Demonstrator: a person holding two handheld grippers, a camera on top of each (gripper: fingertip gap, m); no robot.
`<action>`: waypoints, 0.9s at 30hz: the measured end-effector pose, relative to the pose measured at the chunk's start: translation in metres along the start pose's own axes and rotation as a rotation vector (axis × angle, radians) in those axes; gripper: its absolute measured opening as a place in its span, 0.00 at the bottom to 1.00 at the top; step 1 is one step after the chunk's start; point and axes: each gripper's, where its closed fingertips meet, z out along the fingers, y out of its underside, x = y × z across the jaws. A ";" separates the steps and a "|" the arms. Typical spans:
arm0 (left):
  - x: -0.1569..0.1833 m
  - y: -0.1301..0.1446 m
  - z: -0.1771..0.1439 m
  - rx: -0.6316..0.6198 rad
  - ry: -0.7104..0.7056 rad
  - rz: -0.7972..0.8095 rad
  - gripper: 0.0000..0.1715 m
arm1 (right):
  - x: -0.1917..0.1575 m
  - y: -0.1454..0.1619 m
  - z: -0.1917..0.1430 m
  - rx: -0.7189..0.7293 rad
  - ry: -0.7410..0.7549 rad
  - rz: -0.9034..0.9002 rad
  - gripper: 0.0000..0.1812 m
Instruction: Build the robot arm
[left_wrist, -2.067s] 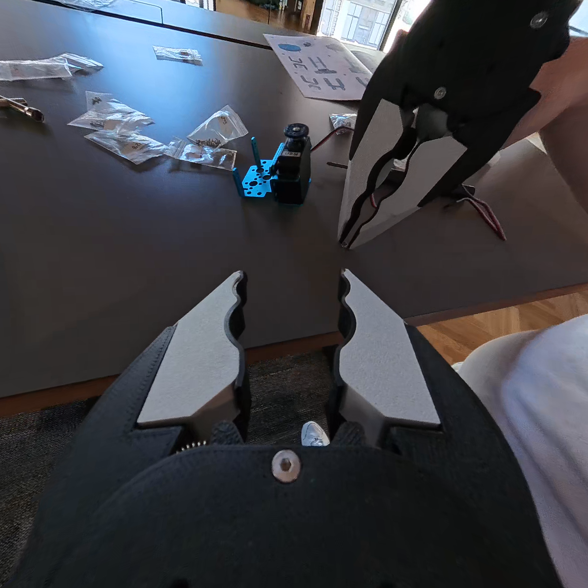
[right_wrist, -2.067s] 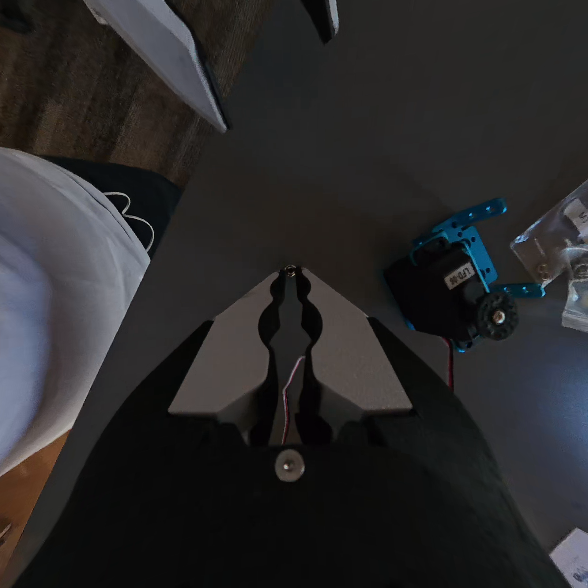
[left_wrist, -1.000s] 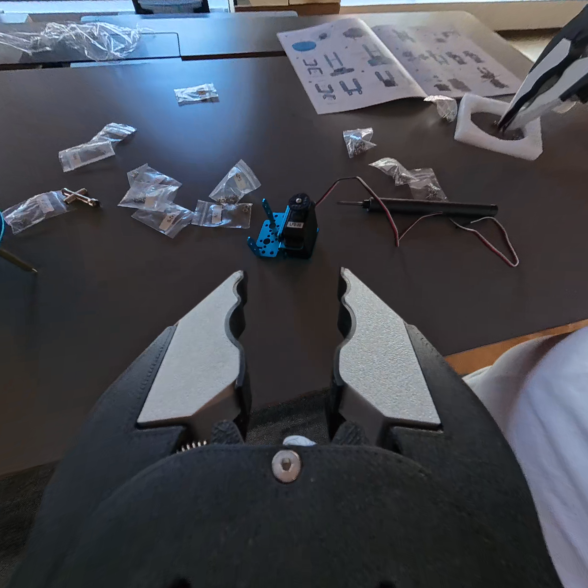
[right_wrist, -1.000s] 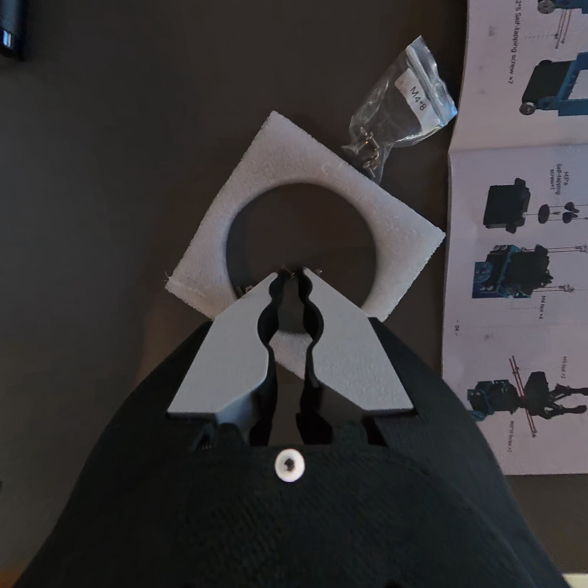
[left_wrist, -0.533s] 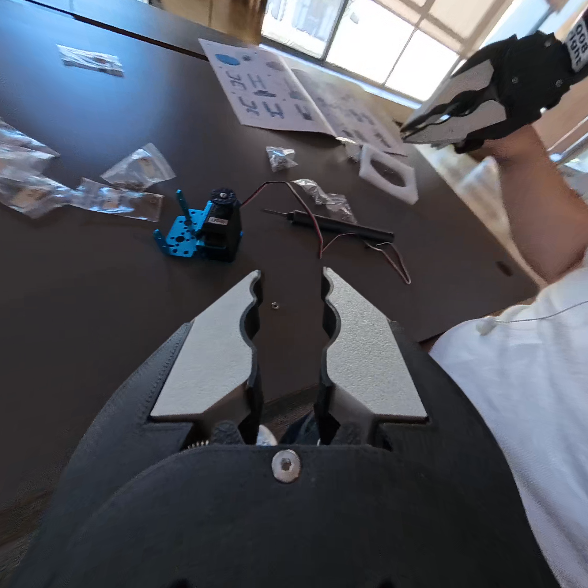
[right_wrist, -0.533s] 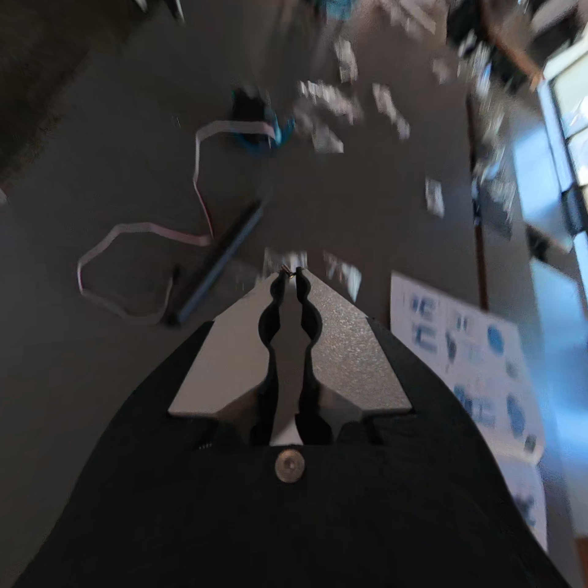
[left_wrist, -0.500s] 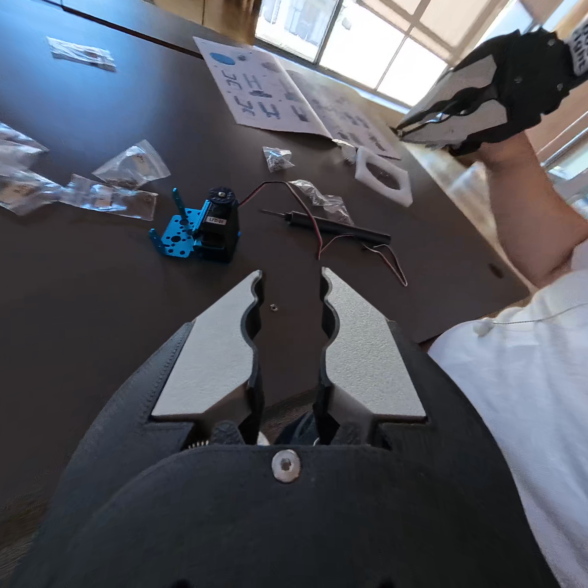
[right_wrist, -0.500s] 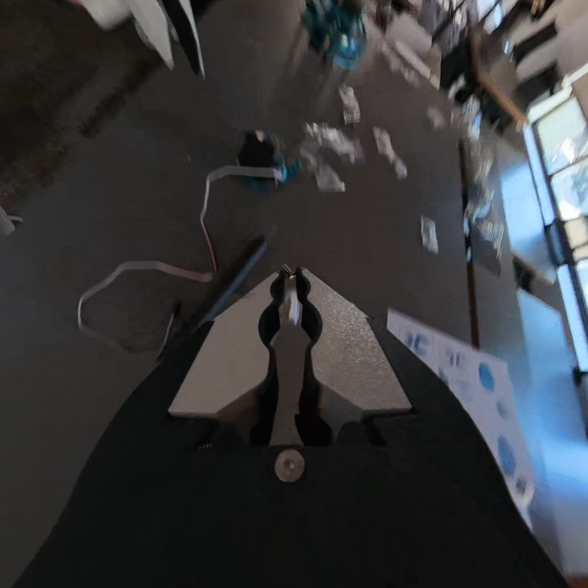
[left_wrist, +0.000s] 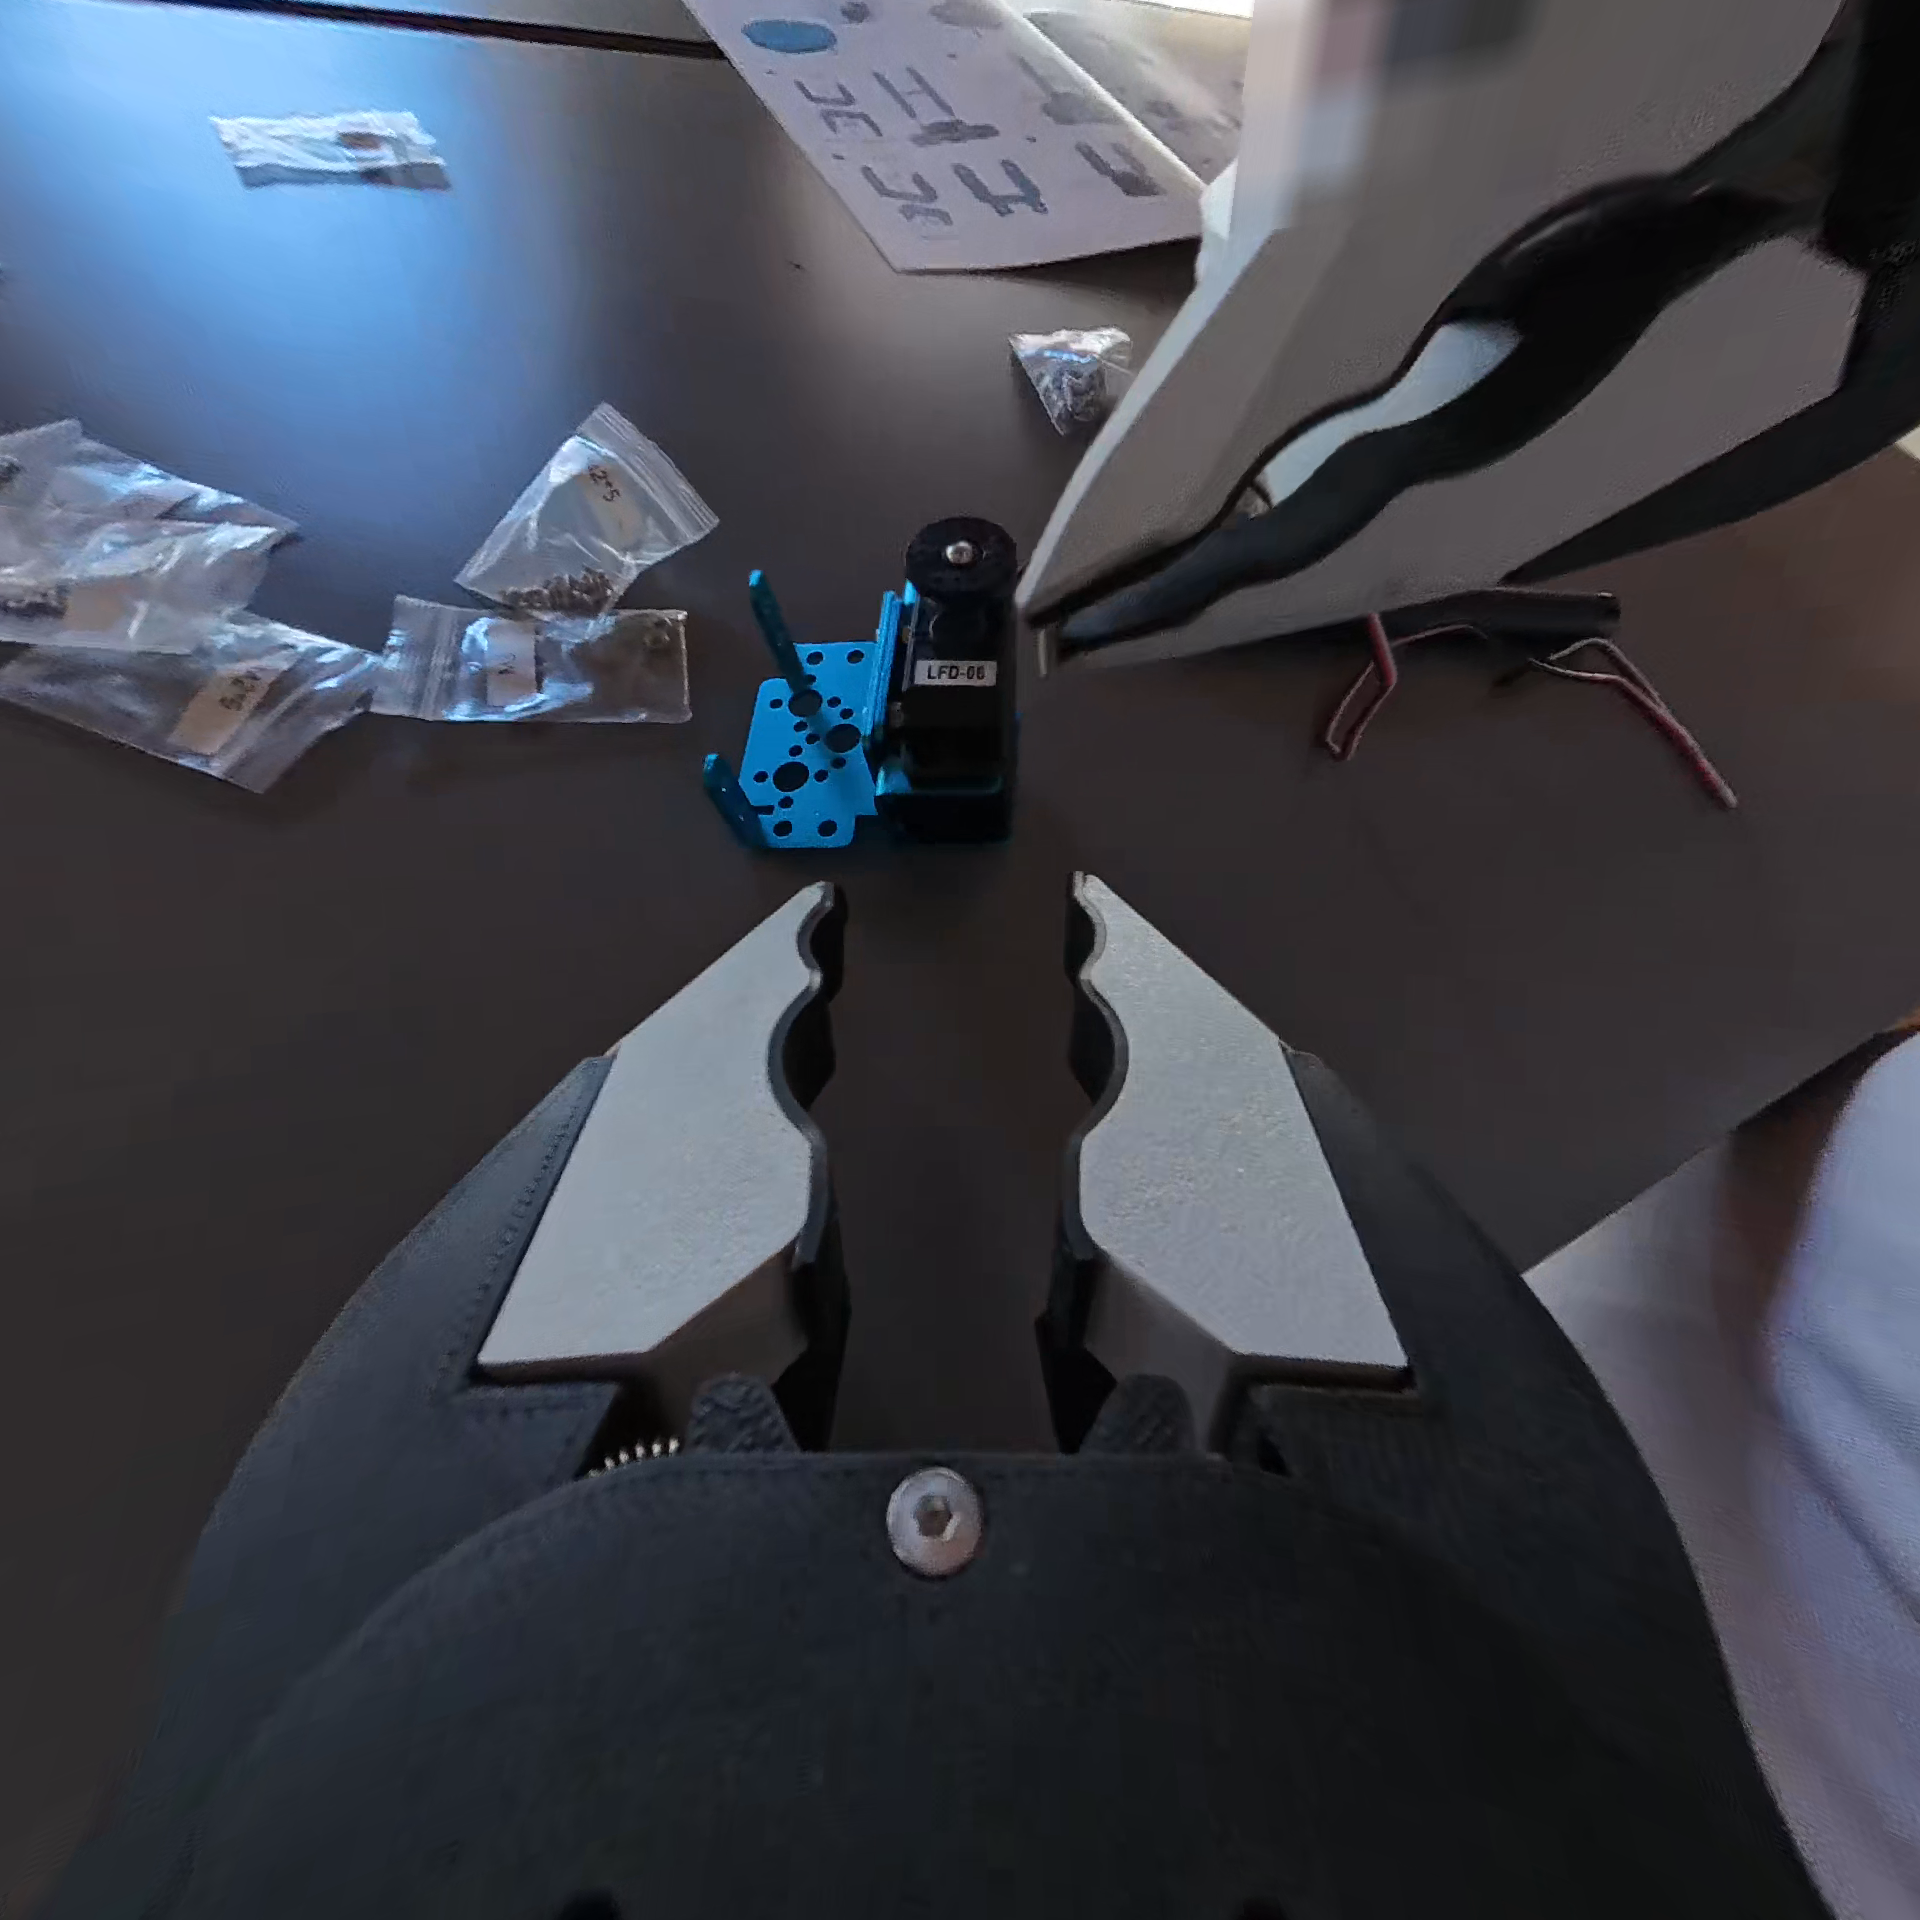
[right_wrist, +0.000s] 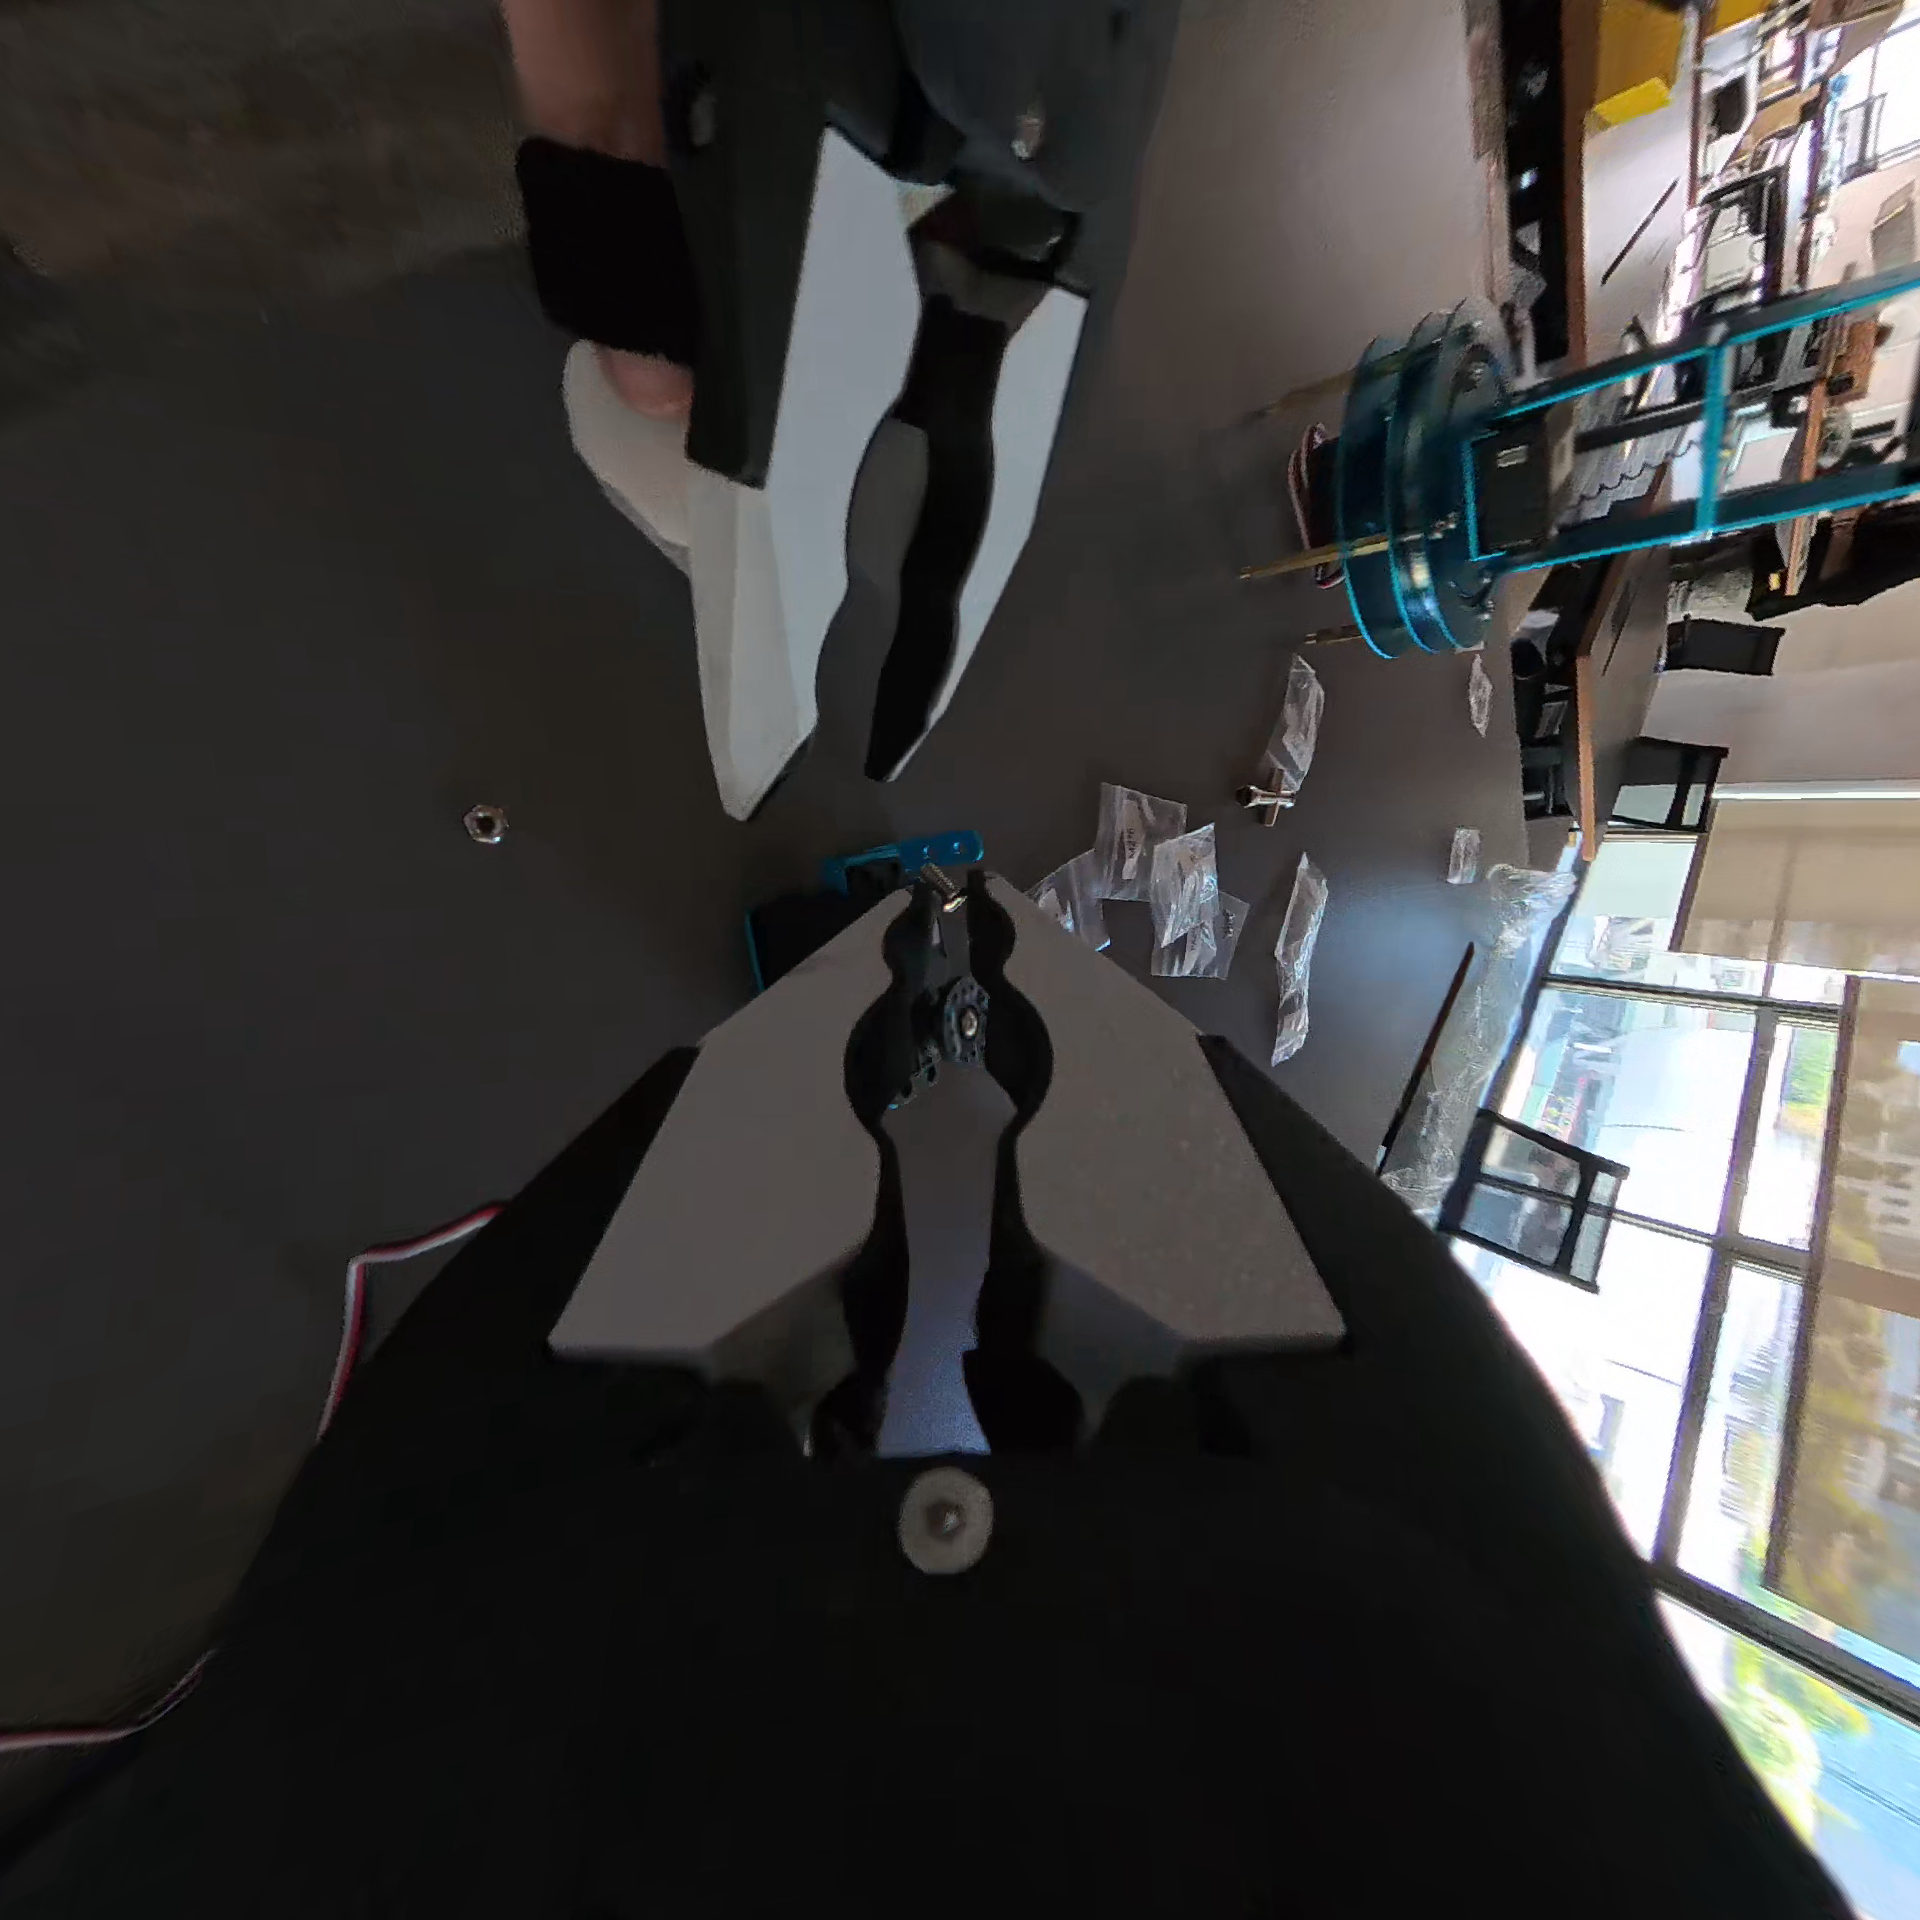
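Across the dark table (left_wrist: 312, 935), at the far 12 to 1 o'clock edge of the left wrist view, lies a printed instruction sheet (left_wrist: 966, 135).

The biggest change is the right gripper (left_wrist: 1044, 634). Half a second ago it was raised high and well away at 2 o'clock. Now it slants in from 2 o'clock with its tips just beside the top of the black servo (left_wrist: 951, 675). Its jaws are all but closed. In its own view a small screw (right_wrist: 940, 881) sits at the very tips and looks pinched there, though the grip is too small to be sure of.

The left gripper (left_wrist: 951, 894) has drawn closer. It hovers with its jaws partly apart and nothing between them, the servo straight ahead at 12 o'clock, near but not touched.

The servo stands upright in its blue bracket (left_wrist: 805, 748), whose perforated plate spreads toward 11 o'clock. Red and dark wires (left_wrist: 1538, 665) trail at 2 o'clock behind the right gripper.

Clear bags of hardware (left_wrist: 530, 665) lie at 10 o'clock, and one small bag (left_wrist: 1070, 374) lies at 1 o'clock.

A loose nut (right_wrist: 484, 824) rests on the table at 10 o'clock in the right wrist view, well apart from both grippers.
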 end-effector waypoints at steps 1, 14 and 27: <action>0.003 0.000 0.000 -0.010 0.038 0.000 0.23 | -0.001 0.001 0.004 -0.025 -0.002 -0.022 0.03; 0.005 0.000 -0.003 -0.112 0.195 0.048 0.24 | -0.011 0.007 0.018 -0.264 -0.078 -0.176 0.03; 0.006 0.002 0.000 -0.124 0.196 0.020 0.24 | -0.012 0.010 0.019 -0.466 -0.121 -0.510 0.04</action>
